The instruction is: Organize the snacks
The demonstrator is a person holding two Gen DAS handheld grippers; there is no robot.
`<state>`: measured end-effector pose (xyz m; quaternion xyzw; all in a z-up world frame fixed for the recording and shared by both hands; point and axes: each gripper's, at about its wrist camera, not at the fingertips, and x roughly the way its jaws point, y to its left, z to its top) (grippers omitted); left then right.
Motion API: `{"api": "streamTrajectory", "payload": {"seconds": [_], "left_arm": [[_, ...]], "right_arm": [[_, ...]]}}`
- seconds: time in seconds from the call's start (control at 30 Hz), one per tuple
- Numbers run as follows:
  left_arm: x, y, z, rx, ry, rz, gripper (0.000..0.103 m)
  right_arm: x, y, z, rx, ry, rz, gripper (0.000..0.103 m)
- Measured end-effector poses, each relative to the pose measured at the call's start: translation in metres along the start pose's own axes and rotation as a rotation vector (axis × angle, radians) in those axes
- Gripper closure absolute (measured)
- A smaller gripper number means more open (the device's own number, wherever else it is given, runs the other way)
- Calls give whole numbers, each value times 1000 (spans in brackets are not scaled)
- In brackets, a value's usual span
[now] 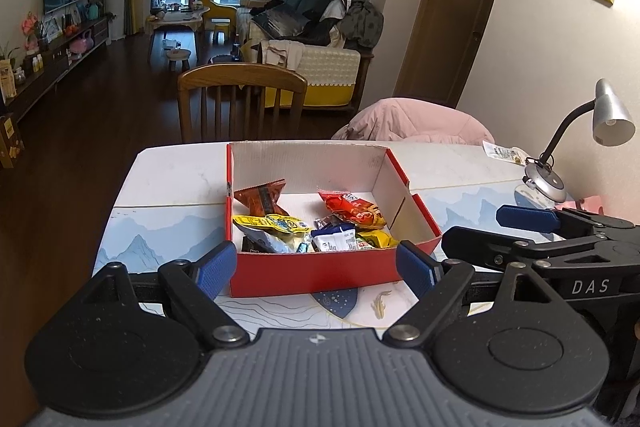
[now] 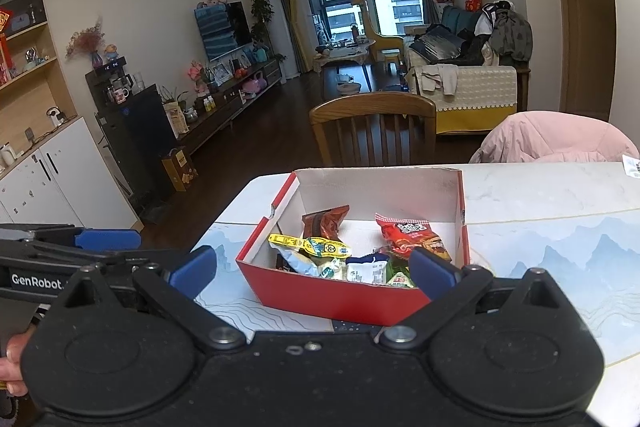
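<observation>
1. Left claw (image 1: 316, 265) gapes wide, blue pads either side of the near wall of the red cardboard box with white lining (image 1: 312, 273); nothing between the pads. Right claw (image 2: 314, 269) likewise spread and empty, in front of the same box.
2. Snack packets already lie inside the box, bunched toward the near wall: yellow foil packet (image 1: 272, 223), white-and-blue sachet (image 1: 334, 239), brown crinkled wrapper (image 1: 260, 199), red printed bag (image 1: 356, 213).
3. Judgement: collecting looks largely done; the step in hand is a pause or a tidy-up.
4. One small pale printed packet (image 1: 502, 151) lies well apart on the marble-and-mountain-print table (image 1: 176, 179), near the grey gooseneck desk lamp (image 1: 576, 143). The next move probably calls for the right claw to reach past the box to fetch it.
5. Table's left edge is close to the box; open surface to the right. Wooden slat-back chair (image 1: 240, 99) stands beyond the far edge.
</observation>
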<state>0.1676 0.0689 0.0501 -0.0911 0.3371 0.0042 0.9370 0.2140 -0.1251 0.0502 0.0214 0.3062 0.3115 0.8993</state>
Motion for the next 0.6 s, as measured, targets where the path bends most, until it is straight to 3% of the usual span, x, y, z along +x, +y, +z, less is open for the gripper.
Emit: {"api": "streamTrajectory", "payload": {"seconds": [0.6], "left_arm": [[-7,-1,-5,-3,24,-14,16]], "right_arm": [[-9,9,-5,18,-3,-20,0]]}}
